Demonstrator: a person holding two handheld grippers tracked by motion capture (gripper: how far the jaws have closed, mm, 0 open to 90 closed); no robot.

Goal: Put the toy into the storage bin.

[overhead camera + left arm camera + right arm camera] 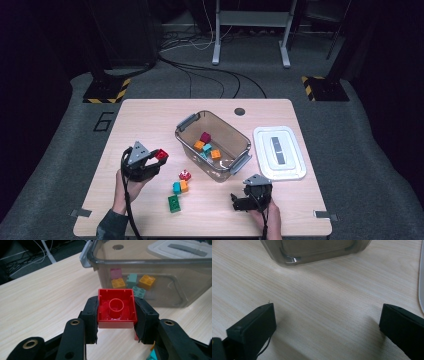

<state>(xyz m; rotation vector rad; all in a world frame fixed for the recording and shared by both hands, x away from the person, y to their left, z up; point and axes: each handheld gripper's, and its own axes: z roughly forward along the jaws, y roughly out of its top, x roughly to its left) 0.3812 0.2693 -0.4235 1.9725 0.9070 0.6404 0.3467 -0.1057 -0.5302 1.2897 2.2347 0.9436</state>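
Jaws of the left gripper [116, 315] are pressing on opposite side walls of a red building block [116, 307], which is sitting squarely between the pads with its hollow underside and central tube facing the gripper camera; gripping the flat sides, not the studded face, is giving the pads even contact and is keeping the block from twisting. In the high view this left gripper [159, 156] is carrying the block clear of the table [150, 115], left of the clear plastic bin [186, 131], and is pointing toward it, so the step in hand is judged to be a transfer of the block into the bin. Inside the bin, a magenta block [205, 137], two orange blocks [199, 145] and two teal blocks [207, 148] are already lying on the floor, which is suggesting that sorting is partly done. On the table between the person's hands, a small red-and-white piece [185, 175], a joined teal-and-orange pair [180, 187] and a green block [173, 203] are waiting to be collected. The right gripper [245, 199] is resting near the bin's near corner with its jaws standing wide apart over bare wood and holding nothing, probably parked so as to leave the approach to the bin free. The white lid [279, 152] is lying flat to the right of the bin, just beside it, keeping the opening unobstructed.
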